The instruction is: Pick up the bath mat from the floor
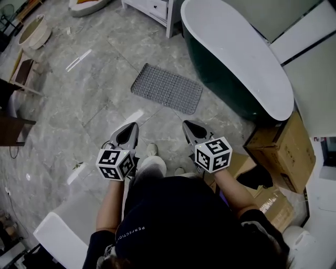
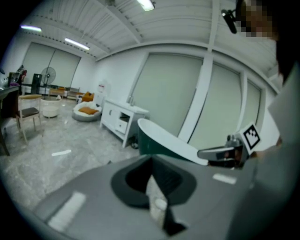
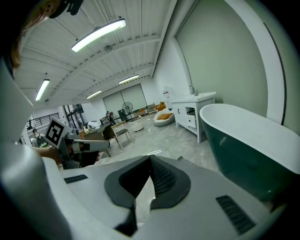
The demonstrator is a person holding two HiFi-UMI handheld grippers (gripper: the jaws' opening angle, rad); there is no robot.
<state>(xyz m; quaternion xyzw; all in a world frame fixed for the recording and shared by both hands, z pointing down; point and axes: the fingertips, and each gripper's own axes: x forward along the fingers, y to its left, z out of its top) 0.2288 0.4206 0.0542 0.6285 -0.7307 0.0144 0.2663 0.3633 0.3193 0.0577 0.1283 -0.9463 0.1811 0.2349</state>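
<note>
- Found grey, textured bath mat [image 1: 167, 88] lying flat on the grey marble-tile floor [image 1: 89, 100], just left of the bathtub [image 1: 236, 58] and well apart from both grippers.
- Found left gripper [image 1: 134, 125] closed, jaws meeting tip to tip with nothing between them. Held above the floor, near-left of the mat, pointing toward the far side.
- Found right gripper [image 1: 185, 124] closed in the same way, tips together and nothing held. Held near-right of the mat, level with the left gripper.
- Noted a marker cube on each gripper, left [image 1: 115, 164] and right [image 1: 213, 154], at the near end by the person's hands.
- Noted the toe of a light shoe [image 1: 151, 149] on the floor between the two grippers.
- Recorded the bathtub as dark green outside and white inside, running from far centre toward the right.
- Recorded cardboard boxes [image 1: 283, 149] on the right, just beyond the near end of the tub.
- Recorded a white cabinet [image 1: 152, 8] at the far edge, left of the tub.
- Recorded a wooden chair [image 1: 22, 73] at the left edge.
</note>
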